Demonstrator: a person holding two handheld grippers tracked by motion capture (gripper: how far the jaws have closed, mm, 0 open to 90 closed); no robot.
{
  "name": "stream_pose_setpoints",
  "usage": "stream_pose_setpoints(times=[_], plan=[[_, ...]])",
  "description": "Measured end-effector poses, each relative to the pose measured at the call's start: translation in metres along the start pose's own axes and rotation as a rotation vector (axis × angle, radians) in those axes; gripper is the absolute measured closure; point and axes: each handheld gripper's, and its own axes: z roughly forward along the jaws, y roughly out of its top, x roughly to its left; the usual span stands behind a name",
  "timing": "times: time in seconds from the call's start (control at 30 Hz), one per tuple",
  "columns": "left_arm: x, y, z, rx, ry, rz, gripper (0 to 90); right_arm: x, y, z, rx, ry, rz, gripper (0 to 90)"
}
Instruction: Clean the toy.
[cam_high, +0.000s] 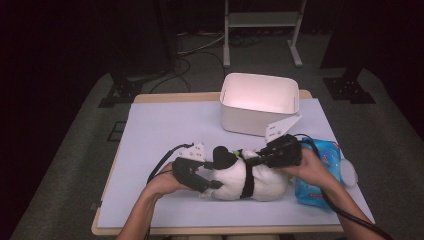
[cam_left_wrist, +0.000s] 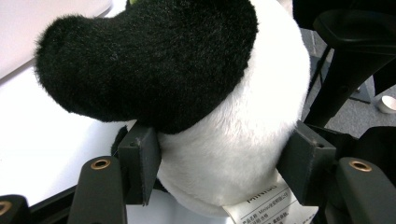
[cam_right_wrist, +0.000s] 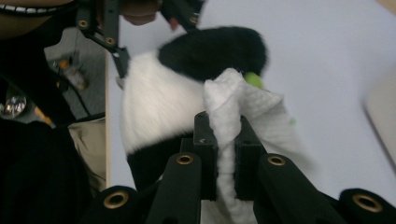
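Note:
A black-and-white plush panda lies on its side near the table's front edge. My left gripper is at its left end. In the left gripper view the jaws press on both sides of the toy's white body, under a black limb, with a printed tag below. My right gripper reaches over the toy from the right. In the right gripper view it is shut on a crumpled white wipe held against the panda, beside a small green spot.
A white rectangular bin stands behind the toy at the back of the pale mat. A blue pack of wipes lies at the right under my right hand, with a small white round thing beside it.

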Motion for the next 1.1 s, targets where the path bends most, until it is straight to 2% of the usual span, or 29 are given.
stream_pose_setpoints(times=[0.1, 0.2, 0.3, 0.67, 0.77, 0.93, 1.03, 1.07, 1.1], plan=[[0.0, -0.002, 0.0, 0.005, -0.002, -0.002, 35.5, 0.005, 0.01, 0.009, 0.039, -0.003, -0.037, 80.1], [0.0, -0.003, 0.0, -0.001, -0.006, -0.007, 35.0, 0.003, 0.009, 0.005, 0.045, 0.003, -0.016, 67.2], [-0.001, -0.002, 0.001, -0.002, -0.006, -0.006, 34.6, 0.003, 0.005, -0.003, 0.041, 0.013, -0.018, 62.4], [0.0, -0.001, 0.001, -0.005, -0.014, -0.007, 33.1, 0.003, -0.004, -0.024, 0.034, -0.014, -0.029, 55.7], [0.0, -0.001, 0.001, -0.003, -0.015, -0.007, 32.8, 0.004, -0.007, -0.03, 0.05, -0.026, -0.041, 54.3], [-0.001, -0.001, 0.001, 0.001, -0.014, -0.003, 32.6, 0.008, -0.014, -0.039, 0.073, -0.051, -0.085, 55.7], [-0.001, -0.001, 0.002, 0.0, -0.014, -0.004, 32.6, 0.009, -0.019, -0.042, 0.093, -0.067, -0.102, 62.9], [-0.001, 0.0, 0.002, 0.0, -0.014, -0.004, 32.6, 0.009, -0.021, -0.043, 0.094, -0.062, -0.099, 70.5], [-0.001, 0.0, 0.002, -0.005, -0.015, -0.009, 32.7, 0.009, -0.024, -0.044, 0.095, -0.058, -0.106, 73.5]])
